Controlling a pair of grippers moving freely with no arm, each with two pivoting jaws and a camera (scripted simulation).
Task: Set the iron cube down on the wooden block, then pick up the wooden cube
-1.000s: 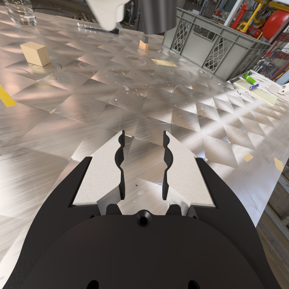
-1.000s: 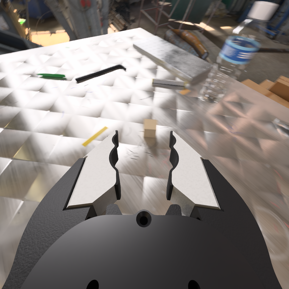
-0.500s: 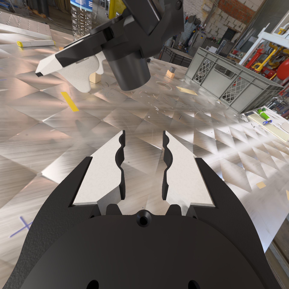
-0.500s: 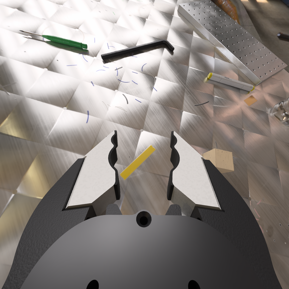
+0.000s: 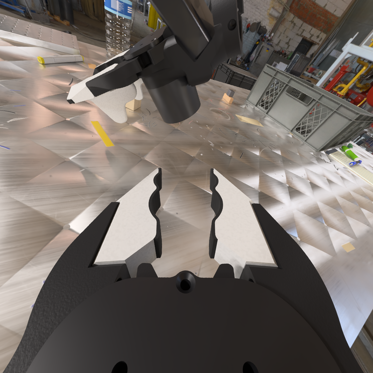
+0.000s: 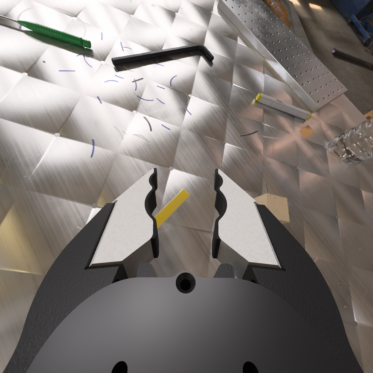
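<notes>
The grey iron cube (image 5: 230, 93) sits on top of a small wooden block (image 5: 227, 98) far off on the metal table, near the grey crate. A light wooden cube (image 6: 275, 205) stands on the table just right of my right gripper's (image 6: 184, 171) right finger; it also shows in the left wrist view (image 5: 133, 104), partly hidden behind the right gripper (image 5: 96, 96). My right gripper is open and empty, above a yellow tape strip (image 6: 173, 204). My left gripper (image 5: 185, 170) is open and empty over bare table.
A grey crate (image 5: 314, 105) stands at the far right. A water bottle (image 5: 118, 26), a marker (image 6: 282, 105), a perforated metal plate (image 6: 282, 44), a black hex key (image 6: 161, 57) and a green tool (image 6: 54, 34) lie on the table. A notepad with a green marker (image 5: 351, 155) lies at the right edge.
My right gripper has swung and tilted down toward the table; the wooden cube went from ahead of its fingers to right of them. My left gripper has tilted up and now sees the right gripper.
</notes>
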